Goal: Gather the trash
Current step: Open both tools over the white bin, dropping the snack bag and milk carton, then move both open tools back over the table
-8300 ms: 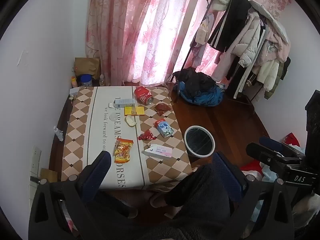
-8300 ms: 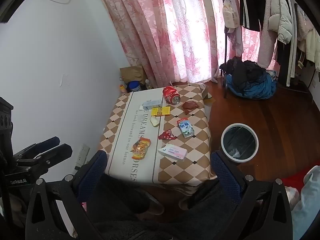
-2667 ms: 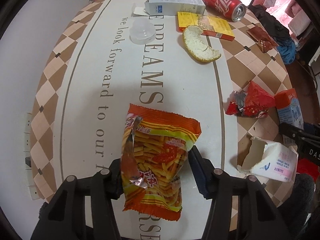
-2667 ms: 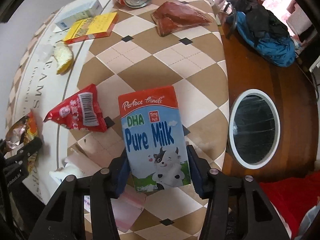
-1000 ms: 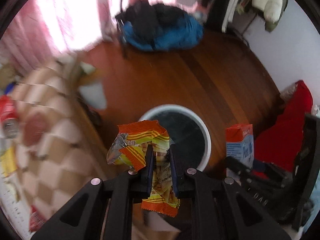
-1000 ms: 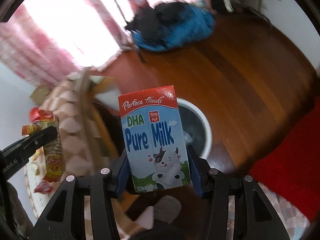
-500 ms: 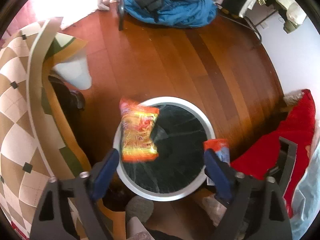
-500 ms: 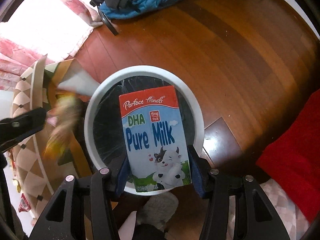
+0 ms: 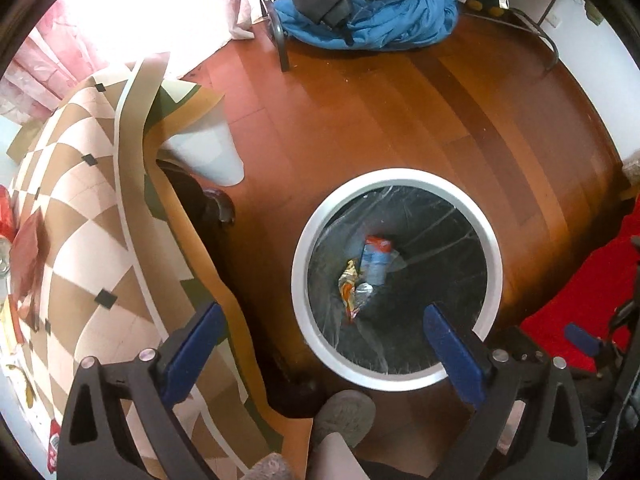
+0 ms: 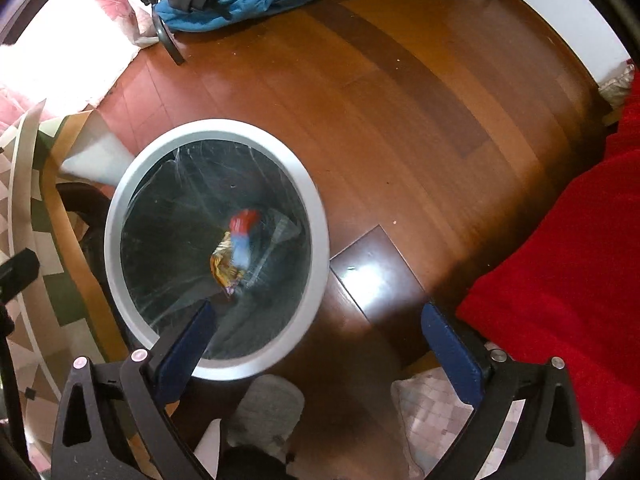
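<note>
At the far left of the left wrist view the checkered tabletop (image 9: 80, 240) carries a red can (image 9: 6, 212) and a dark red wrapper (image 9: 26, 252) at its edge, well apart from the left tool (image 9: 324, 340). That tool hangs over the floor (image 9: 380, 112) with its blue-padded fingers (image 9: 192, 344) spread wide, holding nothing. Just ahead of it and below, between the fingers, stands the white-rimmed bin (image 9: 308, 240) with a black liner; at its bottom lie the snack bag (image 9: 348, 284) and the milk carton (image 9: 376, 258), touching. In the right wrist view the right tool (image 10: 320, 332) is likewise wide open and empty, with the bin (image 10: 316, 216) ahead and to its left, the blurred carton (image 10: 242, 240) and bag (image 10: 224, 266) inside. A red cloth (image 10: 560, 260) lies at the right.
</note>
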